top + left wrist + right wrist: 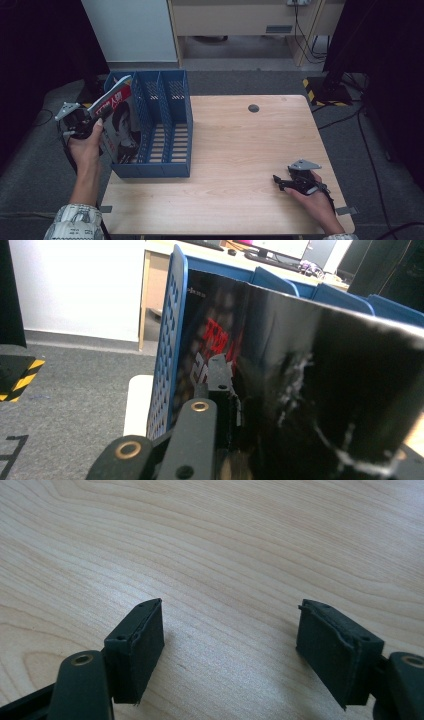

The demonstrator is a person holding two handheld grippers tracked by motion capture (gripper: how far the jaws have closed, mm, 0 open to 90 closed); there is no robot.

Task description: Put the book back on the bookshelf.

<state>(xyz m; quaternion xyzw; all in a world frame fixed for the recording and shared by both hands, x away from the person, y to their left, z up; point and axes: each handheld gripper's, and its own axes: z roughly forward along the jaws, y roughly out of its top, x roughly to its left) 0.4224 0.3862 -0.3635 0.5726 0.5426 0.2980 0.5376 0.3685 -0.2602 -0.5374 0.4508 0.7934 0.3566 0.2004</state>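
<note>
Glossy paper here: a thin magazine with a red-and-black cover (119, 120) stands tilted in the leftmost slot of the blue perforated plastic file rack (172, 125) at the left end of the pale wooden table (240, 165). The left gripper (95, 117) has its jaws pinched down on the magazine's outer edge, up near the top corner, and in the left gripper view the dark shiny cover (280, 370) runs right up against the jaw, with the rack's blue side wall (170, 340) just behind it. I'd judge this one light but floppy and slick: held by a corner it will likely sag and bow, so a bite nearer the spine or mid-edge would steady it, and the pages could slip apart under a loose pinch. Over at the right, the right gripper (280, 182) rests low on the table, well apart from the rack, its jaws standing wide with bare wood between the pads (137, 645).
</note>
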